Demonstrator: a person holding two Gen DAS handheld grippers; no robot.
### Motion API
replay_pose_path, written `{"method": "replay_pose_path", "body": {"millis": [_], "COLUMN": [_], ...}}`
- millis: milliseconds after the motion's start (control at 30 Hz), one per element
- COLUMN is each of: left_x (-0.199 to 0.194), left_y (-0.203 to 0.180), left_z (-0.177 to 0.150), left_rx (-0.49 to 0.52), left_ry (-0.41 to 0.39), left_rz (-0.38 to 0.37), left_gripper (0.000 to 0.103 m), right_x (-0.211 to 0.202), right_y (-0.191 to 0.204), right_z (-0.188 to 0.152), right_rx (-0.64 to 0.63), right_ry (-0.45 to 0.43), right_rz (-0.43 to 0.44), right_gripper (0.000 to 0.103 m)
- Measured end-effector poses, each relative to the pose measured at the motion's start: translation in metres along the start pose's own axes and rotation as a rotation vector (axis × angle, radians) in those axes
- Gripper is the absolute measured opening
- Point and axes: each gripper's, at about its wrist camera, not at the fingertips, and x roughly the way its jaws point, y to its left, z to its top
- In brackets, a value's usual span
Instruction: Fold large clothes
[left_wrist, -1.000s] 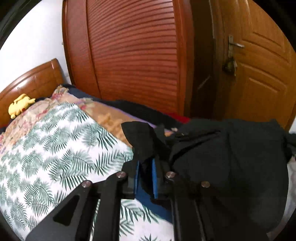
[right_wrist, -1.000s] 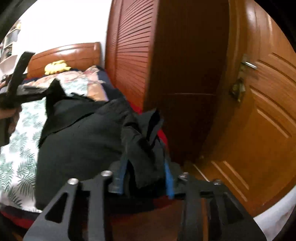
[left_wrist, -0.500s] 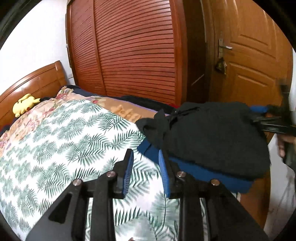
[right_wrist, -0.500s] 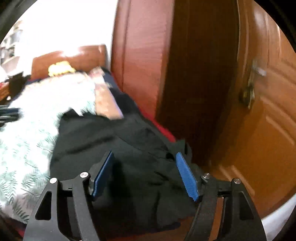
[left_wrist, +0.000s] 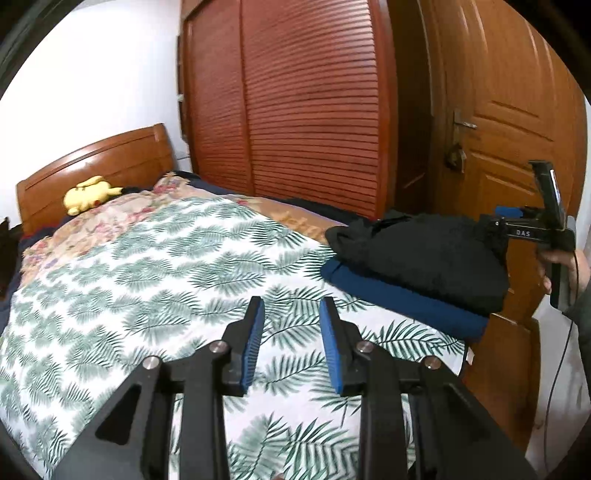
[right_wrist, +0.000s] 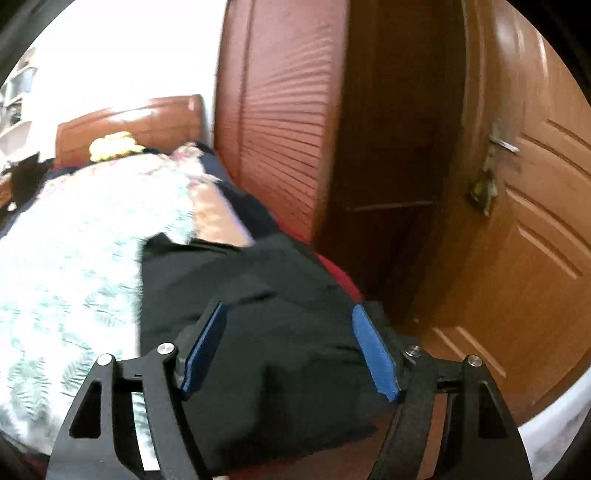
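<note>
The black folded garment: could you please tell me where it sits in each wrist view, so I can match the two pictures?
Left wrist view: the black folded garment lies right of centre, on a navy garment at the bed's corner, ahead of the open left tongs.
Right wrist view: it fills the lower centre, under the open right tongs.
Shared landmark: the yellow plush toy by the headboard.

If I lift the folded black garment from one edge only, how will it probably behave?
The black garment is soft cloth with rumpled, drooping edges, so it would probably sag and unfold rather than keep its shape. It lies on a folded navy garment near the corner of the bed, so pushing it may drag that layer along or slide both off.
</note>
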Motion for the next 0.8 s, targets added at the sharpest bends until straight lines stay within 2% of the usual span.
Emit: {"method": "replay_pose_path", "body": {"millis": [167,333,433,567,800], "left_x": [-0.038,-0.070,-0.091,-0.115,-0.148], "left_y": [0.021,0.045,0.064,0.083,0.110], "left_z": [-0.020,-0.050,-0.073,-0.107,-0.160], "left_rx": [-0.040,-0.109,-0.162,-0.209,-0.307], "left_ry": [-0.007,0.014,0.024,0.035,0.067], "left_rz": [0.058,0.123,0.184,0.317,0.429], "left_gripper": [0.029,0.029,0.029,0.029,0.029], "right_x": [-0.026,-0.040,-0.046,-0.057,-0.076], "right_y": [0.063,0.137,0.182,0.244,0.335], "right_z": [0.002,-0.008,-0.016,-0.031,-0.058], "right_rx": [-0.028,-0.049,-0.076,-0.115,-0.159], "right_ry": [-0.037,-0.055,-0.061,-0.064,-0.065], "right_rz": [0.122,0.251,0.309,0.395,0.538], "right_gripper": [0.085,0.086,0.086,0.086,0.086]}}
